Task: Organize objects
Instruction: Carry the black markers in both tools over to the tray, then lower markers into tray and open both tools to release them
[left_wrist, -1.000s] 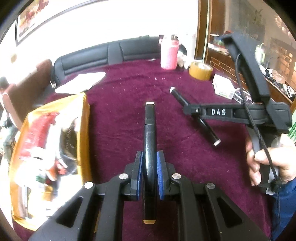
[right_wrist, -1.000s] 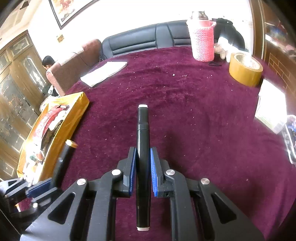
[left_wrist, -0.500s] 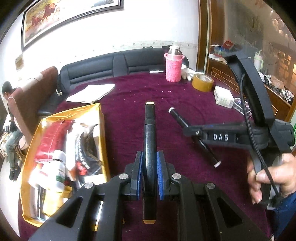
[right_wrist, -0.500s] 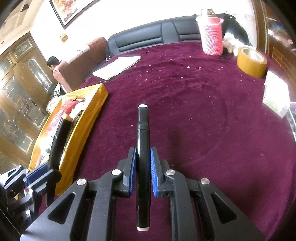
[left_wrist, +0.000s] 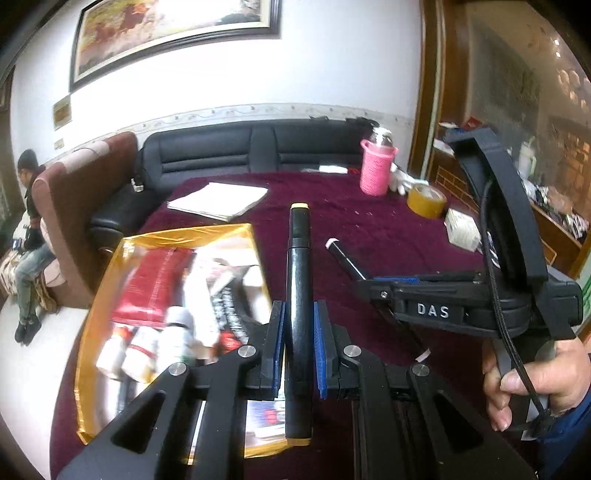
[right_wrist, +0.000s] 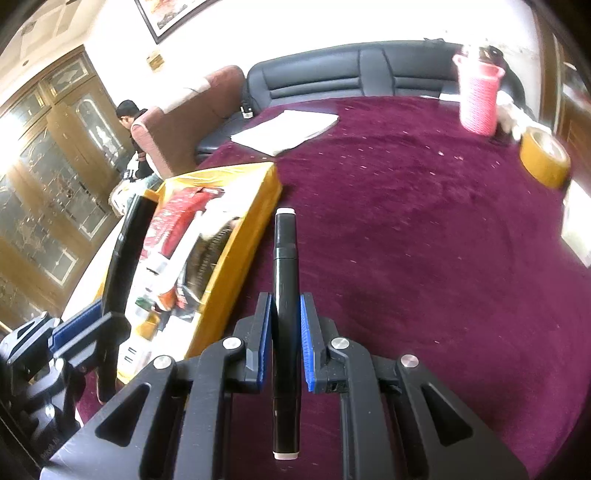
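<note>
My left gripper (left_wrist: 298, 332) is shut on a black marker with yellow end caps (left_wrist: 299, 280), held above the right edge of a gold box (left_wrist: 177, 236) full of packets and small bottles. My right gripper (right_wrist: 284, 332) is shut on a black marker with white end caps (right_wrist: 285, 266), held above the maroon tablecloth (right_wrist: 424, 240) just right of the same gold box (right_wrist: 251, 229). The right gripper also shows in the left wrist view (left_wrist: 364, 286), and the left gripper shows at the lower left of the right wrist view (right_wrist: 88, 325).
At the far side of the table are a stack of white papers (left_wrist: 218, 201), a pink knitted bottle (left_wrist: 376, 171), a roll of tan tape (left_wrist: 426, 201) and a small white box (left_wrist: 463, 230). A black sofa (left_wrist: 251, 151) and a seated person (left_wrist: 27, 236) are behind.
Both grippers have risen and tilted up, each still holding its marker. The left one has moved over the gold box's right edge; the box now sits closer in both views.
</note>
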